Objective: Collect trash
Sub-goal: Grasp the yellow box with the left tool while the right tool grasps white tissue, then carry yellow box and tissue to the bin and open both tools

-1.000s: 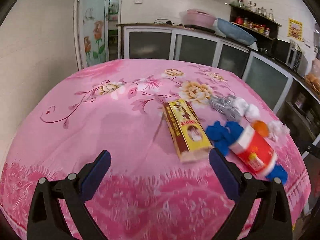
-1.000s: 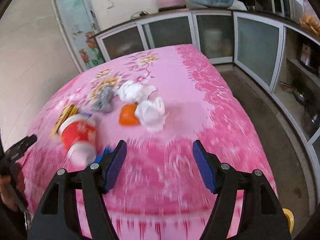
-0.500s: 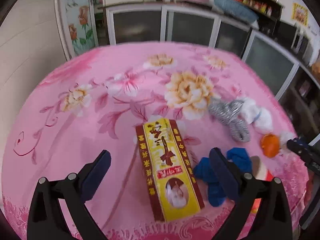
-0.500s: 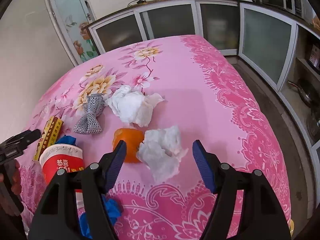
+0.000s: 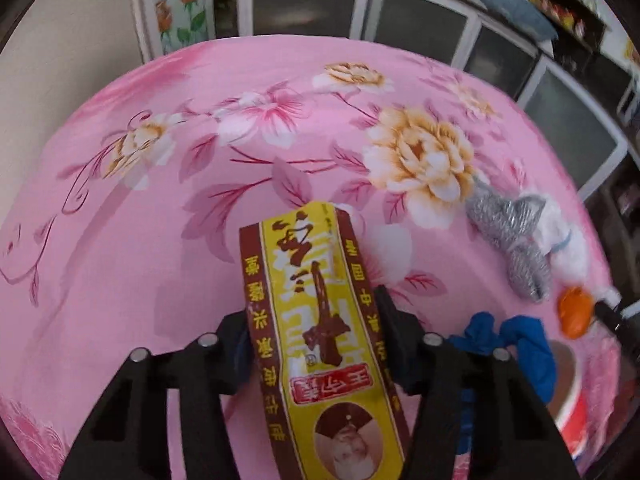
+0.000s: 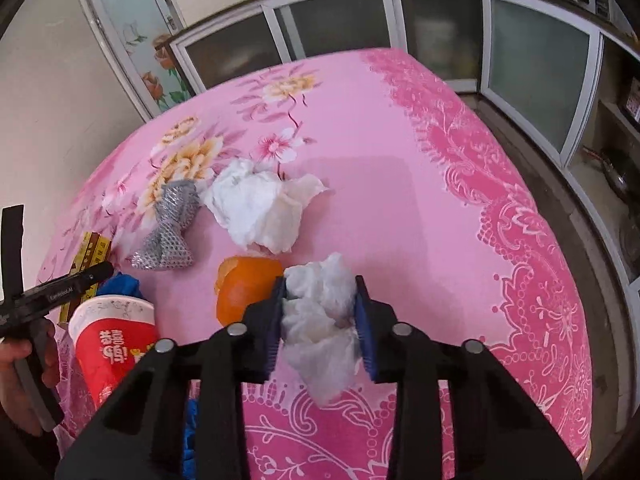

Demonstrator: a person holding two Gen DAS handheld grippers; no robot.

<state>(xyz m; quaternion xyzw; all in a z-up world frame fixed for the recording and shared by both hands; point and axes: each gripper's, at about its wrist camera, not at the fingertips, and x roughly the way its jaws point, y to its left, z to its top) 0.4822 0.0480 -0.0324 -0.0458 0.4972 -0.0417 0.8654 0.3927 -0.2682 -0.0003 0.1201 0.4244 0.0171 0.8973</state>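
Now we are at the grasping step: our left gripper [image 5: 314, 344] clamps the box [image 5: 320, 344] on the counter [image 5: 140, 240], and our right gripper [image 6: 320, 320] pinches a tissue [image 6: 320, 320], peel [image 6: 244, 284] at its 9 o'clock. Half a second ago both grippers hung wide above these pieces. Next, we judge, comes lifting both clear toward a bin, which is not in view.

We see open tablecloth [image 6: 400, 168] right of the tissue wad [image 6: 256, 208] — orange peel [image 6: 244, 288], cup [image 6: 114, 344] crowd the left.
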